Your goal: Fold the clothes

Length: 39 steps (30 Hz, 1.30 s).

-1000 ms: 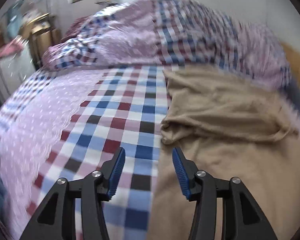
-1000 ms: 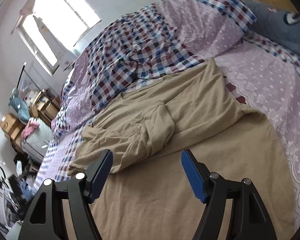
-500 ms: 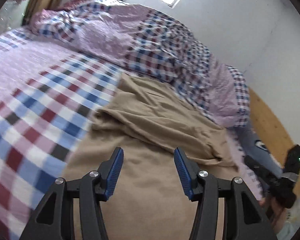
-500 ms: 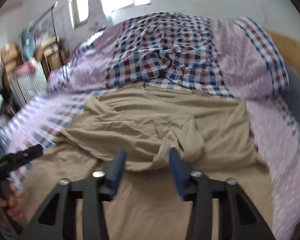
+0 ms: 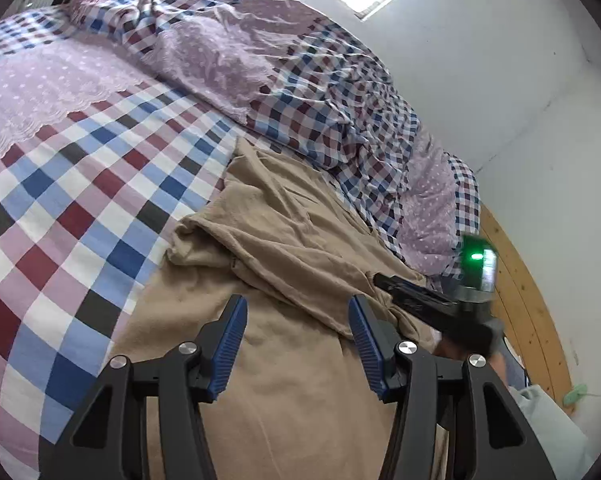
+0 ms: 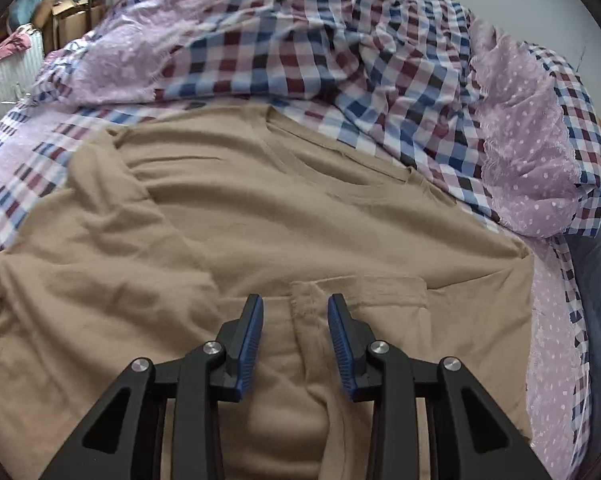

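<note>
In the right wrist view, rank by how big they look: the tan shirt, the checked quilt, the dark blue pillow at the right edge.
1. Tan shirt, filling most of the frame, though nearness to the camera inflates it.
2. Checked quilt, bunched behind it.
3. Dark blue pillow, only a sliver showing.

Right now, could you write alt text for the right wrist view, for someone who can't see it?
A tan shirt lies spread on a checked bed, collar far from the camera. The right gripper is open, its blue-padded fingers either side of a folded sleeve hem. A rumpled checked quilt is heaped behind the shirt.
</note>
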{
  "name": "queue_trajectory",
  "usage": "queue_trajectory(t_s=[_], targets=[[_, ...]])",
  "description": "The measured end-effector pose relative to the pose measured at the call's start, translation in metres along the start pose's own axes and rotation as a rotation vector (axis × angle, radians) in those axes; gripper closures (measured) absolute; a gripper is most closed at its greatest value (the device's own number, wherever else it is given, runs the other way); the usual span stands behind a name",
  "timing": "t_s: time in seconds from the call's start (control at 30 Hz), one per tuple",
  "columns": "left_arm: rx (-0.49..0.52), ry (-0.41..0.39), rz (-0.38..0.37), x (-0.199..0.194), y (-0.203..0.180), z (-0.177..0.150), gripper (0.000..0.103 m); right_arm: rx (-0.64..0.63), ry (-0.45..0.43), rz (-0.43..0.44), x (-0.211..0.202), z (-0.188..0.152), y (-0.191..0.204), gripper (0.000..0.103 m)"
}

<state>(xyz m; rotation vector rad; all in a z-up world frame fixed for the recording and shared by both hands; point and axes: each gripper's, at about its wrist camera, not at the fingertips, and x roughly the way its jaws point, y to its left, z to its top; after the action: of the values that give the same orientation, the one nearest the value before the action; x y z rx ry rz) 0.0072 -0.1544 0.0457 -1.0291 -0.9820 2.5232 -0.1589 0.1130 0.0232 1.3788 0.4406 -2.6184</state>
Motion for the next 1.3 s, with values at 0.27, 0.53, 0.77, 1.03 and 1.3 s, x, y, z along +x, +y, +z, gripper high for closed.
queue_trajectory(t_s=[0.27,0.53,0.77,1.03,1.3], targets=[[-0.025,0.005,0.002,0.001,0.006,0.006,0.046,0.117,-0.114,-0.010,-0.037,-0.010,-0.037,0.100],[-0.033,-0.003,0.008,0.000,0.009,0.006,0.046,0.456,-0.159,0.013,-0.110,-0.114,-0.126,0.100],[-0.005,0.004,0.023,0.005,0.004,0.002,0.046,0.604,-0.168,0.008,-0.150,-0.175,-0.156,0.100],[0.023,0.013,0.055,0.009,0.004,0.001,0.046,0.478,0.026,0.042,-0.137,-0.209,-0.141,0.093],[0.037,0.014,0.101,0.012,0.013,0.005,0.046,0.571,-0.060,0.133,-0.125,-0.197,-0.190,0.051]])
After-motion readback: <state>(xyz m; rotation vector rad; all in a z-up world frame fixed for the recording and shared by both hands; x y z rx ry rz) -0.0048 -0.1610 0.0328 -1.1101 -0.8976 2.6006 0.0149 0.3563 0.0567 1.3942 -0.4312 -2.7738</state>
